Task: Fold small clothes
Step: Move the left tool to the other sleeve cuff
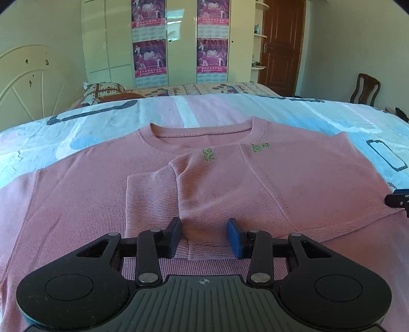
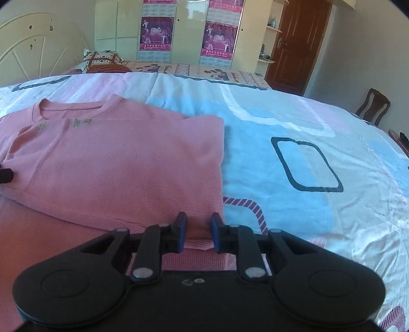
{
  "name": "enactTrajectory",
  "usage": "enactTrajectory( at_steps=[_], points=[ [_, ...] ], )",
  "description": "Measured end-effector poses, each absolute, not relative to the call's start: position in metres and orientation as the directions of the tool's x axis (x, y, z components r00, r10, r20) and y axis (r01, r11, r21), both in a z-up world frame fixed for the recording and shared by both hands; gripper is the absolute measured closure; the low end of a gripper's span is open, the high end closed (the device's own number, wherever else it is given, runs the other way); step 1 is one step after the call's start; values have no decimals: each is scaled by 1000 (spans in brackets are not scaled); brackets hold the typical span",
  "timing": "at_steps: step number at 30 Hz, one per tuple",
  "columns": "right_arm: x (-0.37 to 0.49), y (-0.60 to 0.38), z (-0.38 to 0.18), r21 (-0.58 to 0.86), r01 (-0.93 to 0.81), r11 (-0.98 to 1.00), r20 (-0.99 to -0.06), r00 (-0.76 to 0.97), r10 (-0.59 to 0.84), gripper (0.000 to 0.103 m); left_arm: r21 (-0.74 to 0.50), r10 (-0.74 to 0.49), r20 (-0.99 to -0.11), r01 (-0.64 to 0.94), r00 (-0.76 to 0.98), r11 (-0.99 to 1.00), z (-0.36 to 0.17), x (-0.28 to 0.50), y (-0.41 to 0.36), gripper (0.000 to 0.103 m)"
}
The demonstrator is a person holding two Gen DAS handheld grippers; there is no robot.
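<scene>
Pink sweater (image 1: 230, 184) lies partly folded on patterned bedspread (image 2: 306, 122).

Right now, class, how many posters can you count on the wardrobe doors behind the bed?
4 posters, in two columns on the wardrobe: left upper, left lower, right upper, right lower. The upper two are cut off by the frame's top edge, so more may sit above.

I'm in a home bedroom. Bed (image 2: 294, 122) with headboard (image 1: 30, 76), pillow (image 1: 104, 90), wardrobe (image 1: 168, 38), wooden door (image 1: 281, 46).
</scene>
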State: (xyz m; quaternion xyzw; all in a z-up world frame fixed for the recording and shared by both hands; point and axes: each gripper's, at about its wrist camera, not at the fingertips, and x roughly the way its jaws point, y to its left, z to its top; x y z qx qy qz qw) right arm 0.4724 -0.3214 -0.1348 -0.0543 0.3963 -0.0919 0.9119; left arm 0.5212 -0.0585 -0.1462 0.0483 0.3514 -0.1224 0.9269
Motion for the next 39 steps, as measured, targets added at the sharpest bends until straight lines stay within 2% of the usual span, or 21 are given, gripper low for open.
enactTrajectory(
  at_steps=[5,16,17,18,19,21,23,30,32,35,39],
  points=[
    [468,-321,-131,-157,136,978,-708,675,-208,82,7,-198,-664,271,721,963,-148,522,-57,63],
    [474,-312,-138,-230,149,962,-716,643,-271,79,2,-195,-655,260,730,966,-147,524,-40,63],
    [474,-312,-136,-234,158,959,-712,644,-280,76,4,-183,-652,245,736,970,-145,523,-34,55],
    [472,-312,-132,-232,175,957,-698,655,-289,68,-7,-179,-645,229,743,973,-143,521,-26,46],
    [468,-312,-127,-216,185,959,-681,675,-284,65,6,-143,-633,189,761,982,-141,517,-18,31],
    [464,-311,-120,-188,194,963,-665,696,-270,64,21,-83,-618,121,782,992,-138,508,8,30],
    [463,-307,-115,-156,193,969,-651,717,-248,64,-15,-39,-619,38,784,999,-140,498,45,30],
    [489,-258,-117,-91,112,989,-678,721,-144,65,-33,233,-646,-332,726,943,-159,450,199,31],
    [497,-237,-119,-84,75,994,-684,721,-112,65,-84,297,-654,-457,696,885,-165,436,251,31],
    [507,-203,-120,-67,23,998,-690,721,-63,65,-219,327,-630,-566,704,795,-169,421,319,38],
    [518,-171,-121,-31,-11,999,-699,715,-13,65,-446,317,-591,-628,742,638,-180,417,395,43]
  ],
)
